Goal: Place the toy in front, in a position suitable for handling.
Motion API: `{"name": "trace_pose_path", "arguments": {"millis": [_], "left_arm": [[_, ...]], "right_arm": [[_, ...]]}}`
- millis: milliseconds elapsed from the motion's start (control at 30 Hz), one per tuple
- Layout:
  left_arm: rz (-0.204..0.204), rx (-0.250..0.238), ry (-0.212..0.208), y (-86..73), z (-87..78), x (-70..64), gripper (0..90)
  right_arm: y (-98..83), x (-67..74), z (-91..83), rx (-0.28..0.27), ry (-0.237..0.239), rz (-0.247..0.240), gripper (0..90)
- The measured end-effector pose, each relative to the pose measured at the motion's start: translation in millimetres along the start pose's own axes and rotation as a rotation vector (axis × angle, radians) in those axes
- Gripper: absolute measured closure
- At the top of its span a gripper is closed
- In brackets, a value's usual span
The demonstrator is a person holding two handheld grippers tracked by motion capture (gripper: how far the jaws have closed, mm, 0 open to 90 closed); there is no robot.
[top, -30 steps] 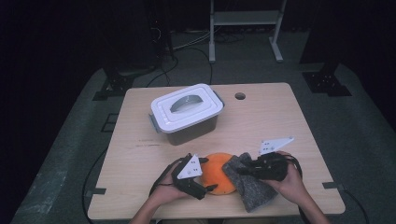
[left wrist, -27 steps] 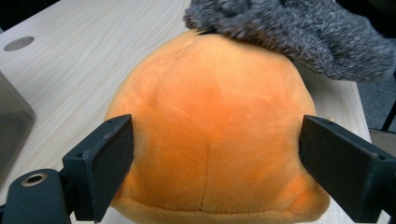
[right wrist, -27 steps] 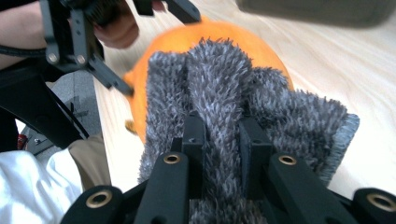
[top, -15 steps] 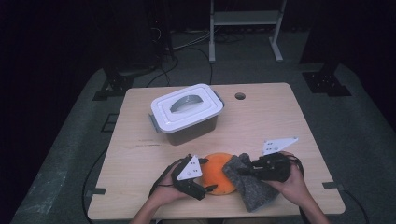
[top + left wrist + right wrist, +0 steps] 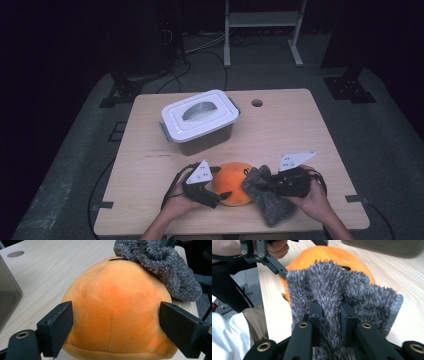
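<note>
A round orange plush (image 5: 234, 183) sits on the table near the front edge. My left gripper (image 5: 223, 182) reaches around it from the left; in the left gripper view its jaws stand wide and the pads (image 5: 61, 325) press on both sides of the plush (image 5: 115, 305). My right gripper (image 5: 260, 184) comes from the right, shut on a grey fuzzy cloth (image 5: 271, 205). In the right gripper view the cloth (image 5: 332, 285) is bunched between the jaws of this gripper (image 5: 330, 312) and its far edge lies on top of the plush (image 5: 329, 252). That draped edge (image 5: 160, 267) covers the plush's far right side.
A grey storage box with a white lid (image 5: 200, 120) stands on the wooden table (image 5: 300, 130), behind and left of the plush. A small round hole (image 5: 257, 103) marks the table's far edge. A metal rack (image 5: 262, 20) stands on the floor beyond.
</note>
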State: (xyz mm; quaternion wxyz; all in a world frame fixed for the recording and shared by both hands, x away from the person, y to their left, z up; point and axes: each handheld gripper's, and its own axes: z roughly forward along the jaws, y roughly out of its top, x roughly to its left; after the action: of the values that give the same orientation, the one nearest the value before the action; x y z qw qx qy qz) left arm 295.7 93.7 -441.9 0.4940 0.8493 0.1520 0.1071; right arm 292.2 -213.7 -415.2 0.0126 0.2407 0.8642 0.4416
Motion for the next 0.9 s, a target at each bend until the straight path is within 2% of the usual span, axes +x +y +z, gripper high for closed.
{"name": "trace_pose_path", "arguments": {"millis": [133, 167, 200, 233, 300, 333, 400, 433, 533, 633, 667, 700, 733, 833, 900], "left_arm": [[-0.006, 0.003, 0.011, 1.3, 1.4, -0.1, 13.4], [-0.01, 0.003, 0.011, 1.6, 1.6, 0.5, 13.4], [-0.018, 0.0, 0.013, 1.9, 2.2, 0.8, 13.4], [-0.031, 0.003, 0.023, 2.9, 3.0, 1.1, 13.3], [-0.037, 0.006, 0.029, 3.4, 3.0, 1.1, 13.2], [-0.04, 0.012, 0.037, 3.7, 2.8, 1.3, 12.3], [-0.05, 0.013, 0.039, 3.2, 2.6, 1.6, 12.1], [-0.054, 0.011, 0.039, 2.8, 2.2, 1.8, 12.2], [-0.059, 0.01, 0.036, 2.6, 2.0, 2.4, 12.2], [-0.025, 0.008, 0.012, 1.9, 2.6, 1.0, 12.3], [-0.025, 0.008, 0.012, 1.9, 2.6, 1.0, 12.5], [0.012, 0.012, 0.003, 2.4, 2.7, -1.2, 12.5], [0.031, 0.014, -0.001, 2.7, 2.7, -2.7, 12.6], [0.087, 0.021, -0.004, 4.4, 4.1, -9.7, 12.4], [0.094, 0.026, -0.005, 4.8, 4.2, -10.3, 11.3]], "right_arm": [[3.6, 2.6, -4.3, -0.019, 0.013, -0.001, 74.2], [9.3, 8.1, -3.3, -0.039, 0.036, -0.015, 74.2], [9.3, 8.1, -3.3, -0.039, 0.036, -0.015, 74.2], [16.0, 14.8, 2.1, -0.05, 0.055, -0.038, 74.0], [18.6, 17.7, 5.9, -0.034, 0.043, -0.055, 74.0], [18.7, 18.6, 13.4, -0.004, 0.029, -0.072, 74.0], [17.3, 17.1, 14.2, -0.005, 0.037, -0.067, 74.1], [12.9, 11.9, 12.3, -0.009, 0.052, -0.047, 74.2], [5.6, 5.6, 5.8, 0.003, 0.039, -0.027, 74.1], [4.0, 1.2, -1.3, -0.016, 0.033, -0.001, 74.1], [4.0, 1.2, -1.3, -0.016, 0.033, -0.001, 74.1], [5.8, 0.3, -3.8, -0.029, 0.027, 0.003, 74.1], [9.3, -1.5, -6.1, -0.054, 0.023, 0.009, 74.1], [17.4, -7.3, -3.4, -0.088, 0.017, 0.031, 73.7], [20.1, -10.1, 1.4, -0.08, 0.016, 0.038, 73.7]]}}
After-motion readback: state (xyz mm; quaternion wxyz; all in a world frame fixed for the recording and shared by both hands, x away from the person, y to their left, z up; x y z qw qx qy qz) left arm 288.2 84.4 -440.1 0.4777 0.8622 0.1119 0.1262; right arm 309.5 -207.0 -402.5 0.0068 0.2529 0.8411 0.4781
